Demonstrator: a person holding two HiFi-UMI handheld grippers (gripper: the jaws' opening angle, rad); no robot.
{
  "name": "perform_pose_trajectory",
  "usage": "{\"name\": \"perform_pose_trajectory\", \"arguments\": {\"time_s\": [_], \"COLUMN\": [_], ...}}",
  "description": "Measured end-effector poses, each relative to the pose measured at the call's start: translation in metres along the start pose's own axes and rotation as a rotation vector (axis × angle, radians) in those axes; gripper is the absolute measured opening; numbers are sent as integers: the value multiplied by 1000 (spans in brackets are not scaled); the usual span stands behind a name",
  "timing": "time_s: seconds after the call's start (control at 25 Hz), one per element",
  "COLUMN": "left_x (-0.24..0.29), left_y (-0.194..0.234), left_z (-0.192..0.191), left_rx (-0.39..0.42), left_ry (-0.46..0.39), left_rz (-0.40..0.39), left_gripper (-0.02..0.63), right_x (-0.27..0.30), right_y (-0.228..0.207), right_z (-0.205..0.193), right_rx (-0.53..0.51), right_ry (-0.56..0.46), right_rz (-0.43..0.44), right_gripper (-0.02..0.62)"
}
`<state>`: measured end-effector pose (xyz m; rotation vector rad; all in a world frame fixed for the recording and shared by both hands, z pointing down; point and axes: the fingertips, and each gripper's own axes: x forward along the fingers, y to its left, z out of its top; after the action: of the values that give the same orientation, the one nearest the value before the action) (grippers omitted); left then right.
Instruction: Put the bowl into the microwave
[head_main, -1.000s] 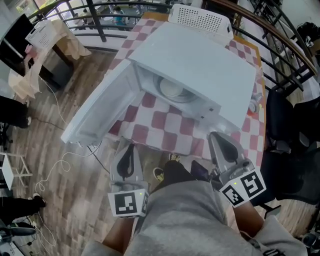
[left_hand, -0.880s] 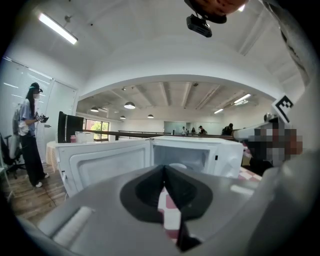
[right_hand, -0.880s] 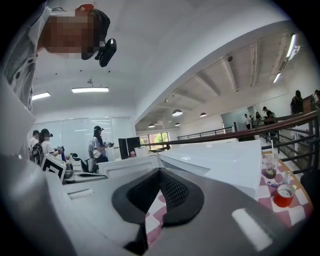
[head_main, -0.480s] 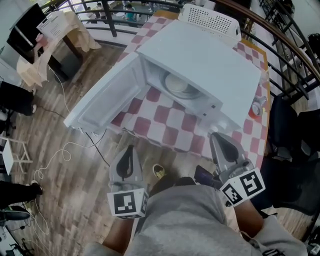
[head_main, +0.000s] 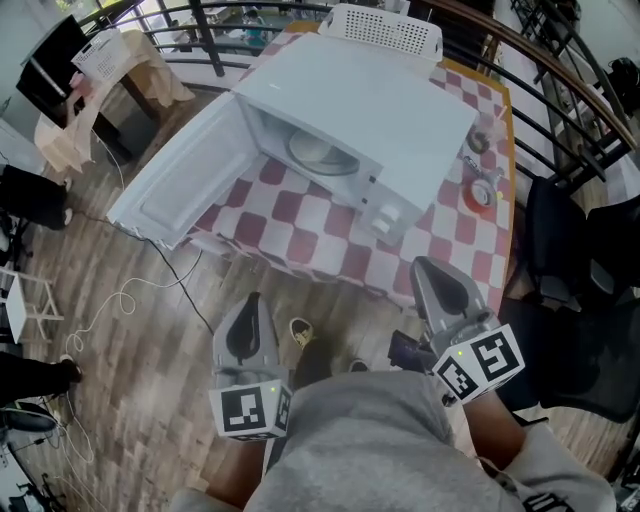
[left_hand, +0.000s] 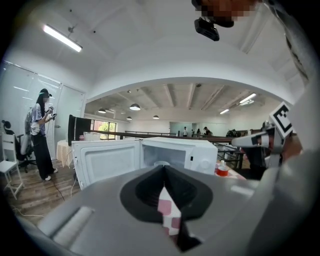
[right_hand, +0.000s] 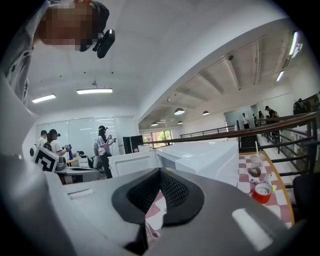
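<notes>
Bowl (head_main: 320, 152): one, inside one open microwave (head_main: 370, 90); left claw (head_main: 252, 305), right claw (head_main: 432, 272) both closed, empty.

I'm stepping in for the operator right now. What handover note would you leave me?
Left gripper: shut, empty, held low by the person's waist, short of the table.
Right gripper: shut, empty, also held low.
Bowl: inside the microwave, which sits on the checked table.
Done: the bowl looks placed.
Left: the microwave door stands wide open; closing it is probably the only step left, if wanted.
</notes>
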<state>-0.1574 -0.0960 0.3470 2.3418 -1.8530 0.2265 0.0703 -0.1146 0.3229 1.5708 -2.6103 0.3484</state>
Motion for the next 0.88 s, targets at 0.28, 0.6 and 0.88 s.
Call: {"name": "perform_pose_trajectory", "arguments": {"time_s": [0.28,0.6,0.88], "left_x": [-59,-127,-148], "left_y": [-54,-87,-102], "left_z": [-13,-27,-27], "left_rx": [3,-12,-14], "left_ry": [-12,-13,-18], "left_rz": [43,134,150], "left_gripper": [11,11,11], "right_x": [-65,-126,-148], "right_y": [-11,-18,-14], "right_z": [-18,-38,-44], "right_rx": [-12,-22,-31], "right_ry": [4,16,14], "right_rz": [37,71,88], "right_gripper": [-6,-6,-8]}}
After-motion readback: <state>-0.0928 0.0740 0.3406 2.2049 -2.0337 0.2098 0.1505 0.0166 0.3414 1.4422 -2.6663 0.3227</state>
